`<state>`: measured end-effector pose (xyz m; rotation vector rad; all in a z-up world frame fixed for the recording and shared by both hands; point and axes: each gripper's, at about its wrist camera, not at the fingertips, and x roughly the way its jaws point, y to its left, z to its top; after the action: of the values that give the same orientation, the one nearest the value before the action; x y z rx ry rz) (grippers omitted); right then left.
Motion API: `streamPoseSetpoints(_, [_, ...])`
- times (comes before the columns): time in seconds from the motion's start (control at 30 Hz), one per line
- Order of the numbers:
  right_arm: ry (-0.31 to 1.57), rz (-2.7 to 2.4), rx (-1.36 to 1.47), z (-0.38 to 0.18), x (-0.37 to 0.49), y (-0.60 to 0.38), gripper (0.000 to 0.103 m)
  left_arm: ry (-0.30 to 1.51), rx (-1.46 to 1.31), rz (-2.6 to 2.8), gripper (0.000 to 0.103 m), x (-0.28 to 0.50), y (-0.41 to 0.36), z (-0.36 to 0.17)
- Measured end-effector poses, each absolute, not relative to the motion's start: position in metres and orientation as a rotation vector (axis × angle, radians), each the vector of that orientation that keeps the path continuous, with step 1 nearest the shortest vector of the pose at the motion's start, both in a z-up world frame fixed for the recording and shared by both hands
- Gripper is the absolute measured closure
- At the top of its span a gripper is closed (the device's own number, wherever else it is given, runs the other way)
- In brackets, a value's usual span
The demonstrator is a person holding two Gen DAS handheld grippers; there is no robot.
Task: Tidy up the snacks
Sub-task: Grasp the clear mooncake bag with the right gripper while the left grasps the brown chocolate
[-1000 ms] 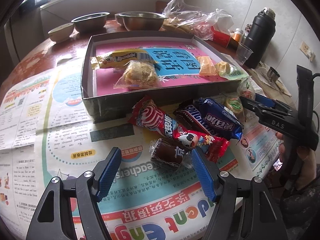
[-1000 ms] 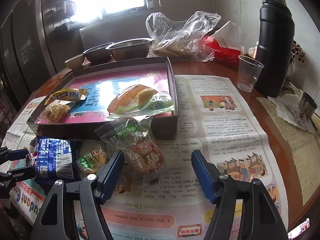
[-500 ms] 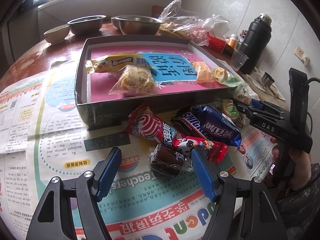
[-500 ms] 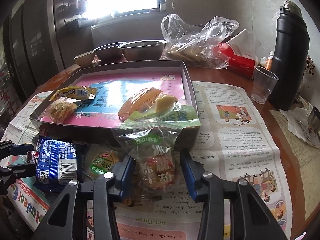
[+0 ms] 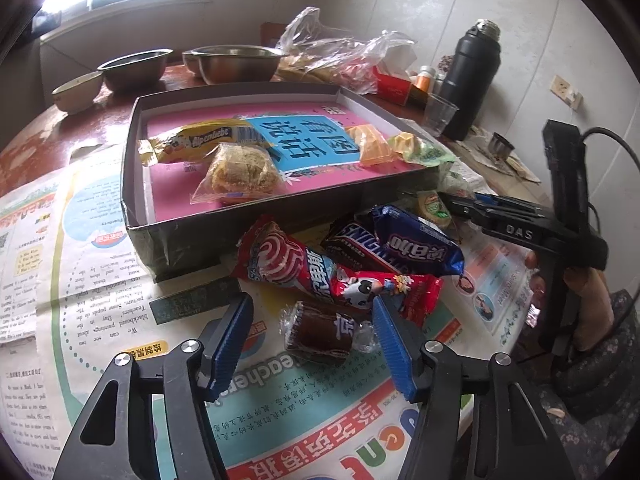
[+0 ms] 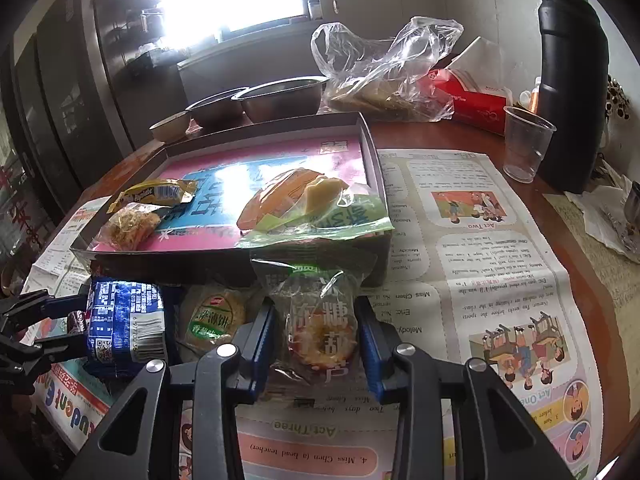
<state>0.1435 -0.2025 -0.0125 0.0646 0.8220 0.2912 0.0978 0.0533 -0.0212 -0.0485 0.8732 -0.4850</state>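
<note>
left tongs [image 6: 24, 332] cut off at the edge — blue packet [image 6: 124, 328] hides their tips.

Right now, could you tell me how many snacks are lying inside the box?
4 in the box: the yellow Alpenliebe pack at back left, the clear-wrapped crispy cake in front of it, the orange packet and the green-wrapped snack at right. Others may be hidden.

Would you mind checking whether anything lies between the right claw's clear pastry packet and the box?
Yes: the green-wrapped snack overhangs the box wall directly above the clear pastry packet held by the right claw.
</note>
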Motion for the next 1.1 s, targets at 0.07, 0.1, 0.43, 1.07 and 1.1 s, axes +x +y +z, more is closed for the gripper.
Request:
streamPoseSetpoints(0.07, [0.824, 0.291, 0.071, -0.013, 0.145, -0.203, 0.065, 0.872, -0.054, -0.513, 0.04, 0.097, 0.056, -0.021])
streamPoseSetpoints(0.1, [0.823, 0.29, 0.073, -0.013, 0.145, -0.203, 0.065, 0.872, -0.055, -0.52, 0.04, 0.096, 0.057, -0.021])
streamPoseSetpoints(0.43, [0.824, 0.292, 0.107, -0.012, 0.145, -0.206, 0.067, 0.866, -0.006, -0.556, 0.04, 0.088, 0.049, -0.022])
streamPoseSetpoints(1.07, [0.804, 0.304, 0.153, 0.001, 0.129, -0.211, 0.067, 0.92, -0.037, -0.47, 0.064, 0.091, 0.053, -0.017])
streamPoseSetpoints(1.1, [0.802, 0.306, 0.155, 0.002, 0.128, -0.212, 0.067, 0.919, -0.05, -0.469, 0.064, 0.091, 0.055, -0.015])
